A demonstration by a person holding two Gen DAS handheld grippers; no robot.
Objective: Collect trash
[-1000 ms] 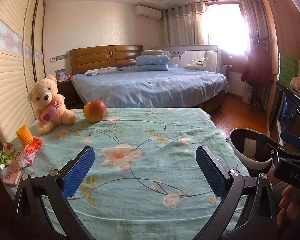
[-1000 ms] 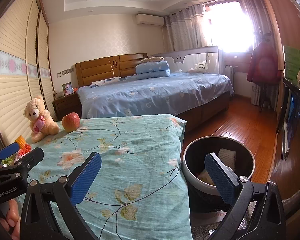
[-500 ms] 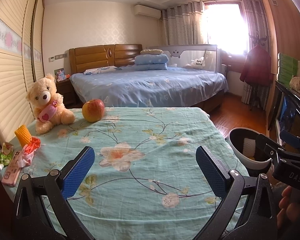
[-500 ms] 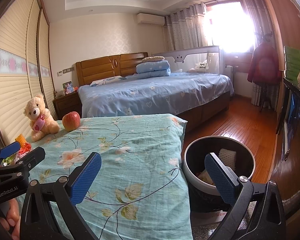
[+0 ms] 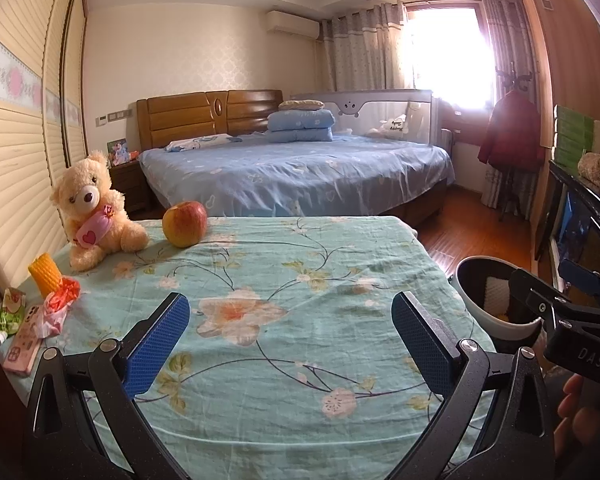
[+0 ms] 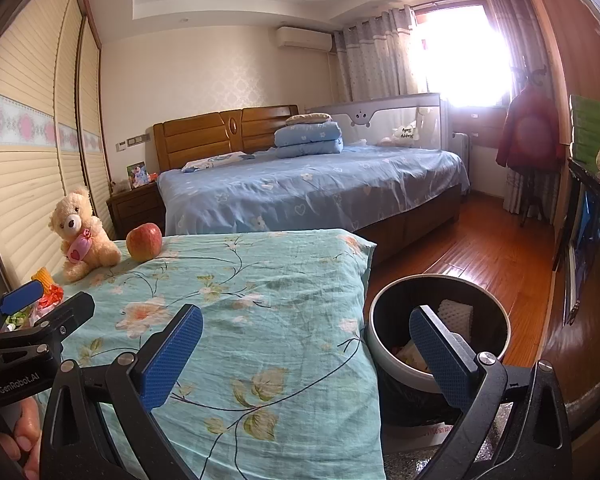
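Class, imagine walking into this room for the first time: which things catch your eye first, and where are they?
A teddy bear sits at the far left corner of the floral cloth, with an apple just to its right. Crumpled wrappers lie at the cloth's left edge. A bin stands on the floor by the cloth's right side, already holding some trash.

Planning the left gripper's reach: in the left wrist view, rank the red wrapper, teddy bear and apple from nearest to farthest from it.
From the left gripper:
1. Red wrapper, near left.
2. Teddy bear, far left.
3. Apple, far, right of the bear.
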